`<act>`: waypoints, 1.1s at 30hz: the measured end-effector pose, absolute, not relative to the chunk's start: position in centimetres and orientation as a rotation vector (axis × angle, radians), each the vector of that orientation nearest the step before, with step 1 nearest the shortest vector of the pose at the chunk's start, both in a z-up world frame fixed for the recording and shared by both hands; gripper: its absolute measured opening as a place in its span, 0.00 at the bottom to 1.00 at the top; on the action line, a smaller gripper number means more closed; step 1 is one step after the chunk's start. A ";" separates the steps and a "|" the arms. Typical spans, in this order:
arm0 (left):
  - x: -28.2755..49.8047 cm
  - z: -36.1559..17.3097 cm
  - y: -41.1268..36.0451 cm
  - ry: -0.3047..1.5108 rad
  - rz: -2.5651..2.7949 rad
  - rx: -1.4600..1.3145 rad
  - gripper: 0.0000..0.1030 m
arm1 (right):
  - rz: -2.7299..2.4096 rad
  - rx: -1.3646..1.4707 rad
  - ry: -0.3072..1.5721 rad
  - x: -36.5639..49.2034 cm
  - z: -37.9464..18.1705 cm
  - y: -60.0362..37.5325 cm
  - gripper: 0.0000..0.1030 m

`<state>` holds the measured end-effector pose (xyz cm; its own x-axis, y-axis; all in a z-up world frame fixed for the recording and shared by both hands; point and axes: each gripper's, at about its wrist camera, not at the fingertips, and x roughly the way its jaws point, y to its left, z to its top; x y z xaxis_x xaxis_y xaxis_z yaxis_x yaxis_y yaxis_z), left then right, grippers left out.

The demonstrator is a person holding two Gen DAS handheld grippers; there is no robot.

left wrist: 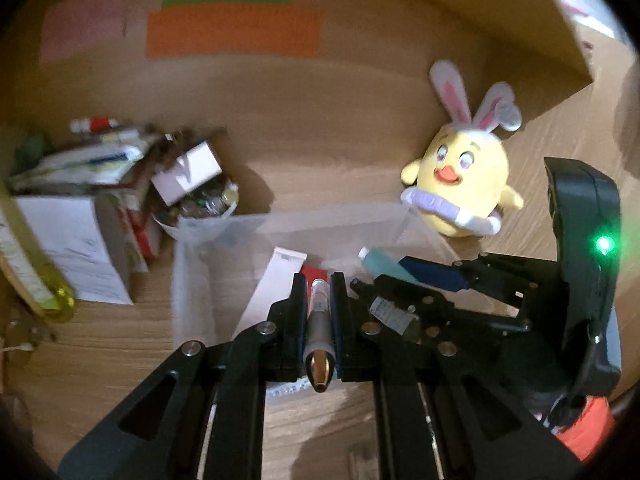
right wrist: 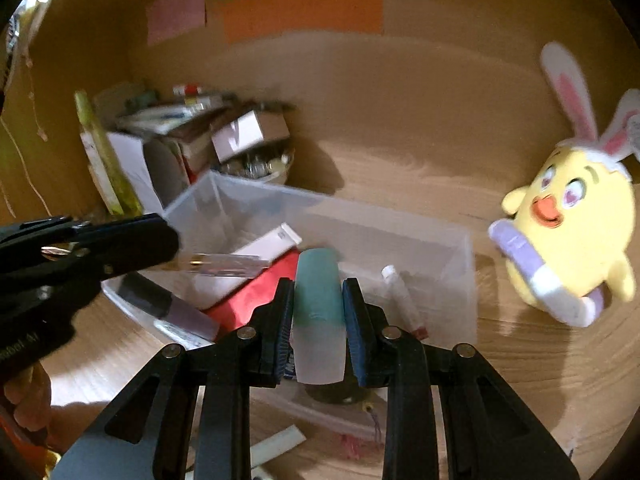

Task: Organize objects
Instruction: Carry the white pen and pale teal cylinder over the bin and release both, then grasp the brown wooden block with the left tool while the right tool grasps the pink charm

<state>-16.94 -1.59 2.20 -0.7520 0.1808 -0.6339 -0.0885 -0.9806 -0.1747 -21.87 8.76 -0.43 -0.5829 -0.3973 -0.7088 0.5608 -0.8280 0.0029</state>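
My left gripper (left wrist: 319,280) is shut on a clear pen with a gold tip (left wrist: 319,320) and holds it over the clear plastic bin (left wrist: 192,264). In the right wrist view the left gripper (right wrist: 132,244) comes in from the left with the pen (right wrist: 224,266) sticking out over the bin (right wrist: 400,224). My right gripper (right wrist: 318,284) is shut on a teal-and-frosted tube (right wrist: 318,312) above the bin. In the left wrist view the right gripper (left wrist: 380,268) holds the tube (left wrist: 382,266) at the bin's right side. The bin holds a white box (right wrist: 276,242), a red packet (right wrist: 256,296) and a small white tube (right wrist: 404,300).
A yellow plush chick with bunny ears (left wrist: 464,176) stands right of the bin (right wrist: 568,236). A pile of boxes and papers (left wrist: 92,200) and a bowl of small items (left wrist: 200,204) sit at the left. Cardboard walls with coloured paper strips (left wrist: 236,32) close the back.
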 end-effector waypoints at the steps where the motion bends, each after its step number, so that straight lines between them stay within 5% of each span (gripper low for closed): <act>1: -17.5 1.6 -1.7 -0.219 2.782 -1.061 0.10 | -2.373 0.999 0.309 -22.1 -0.8 8.6 0.22; 8: -18.5 -0.2 -2.4 -0.250 2.744 -1.152 0.10 | -2.325 1.063 0.366 -22.5 -2.3 7.7 0.22; 11: -18.2 -0.3 -2.6 -0.231 2.741 -1.170 0.11 | -2.326 1.053 0.368 -22.2 -1.7 7.9 0.30; 27: -11.9 3.2 -0.4 -0.036 2.830 -1.004 0.73 | -2.419 0.889 0.287 -16.5 3.0 14.0 0.46; 33: -10.0 1.4 0.2 0.020 2.808 -1.079 0.76 | -2.423 0.913 0.273 -14.5 1.9 15.6 0.46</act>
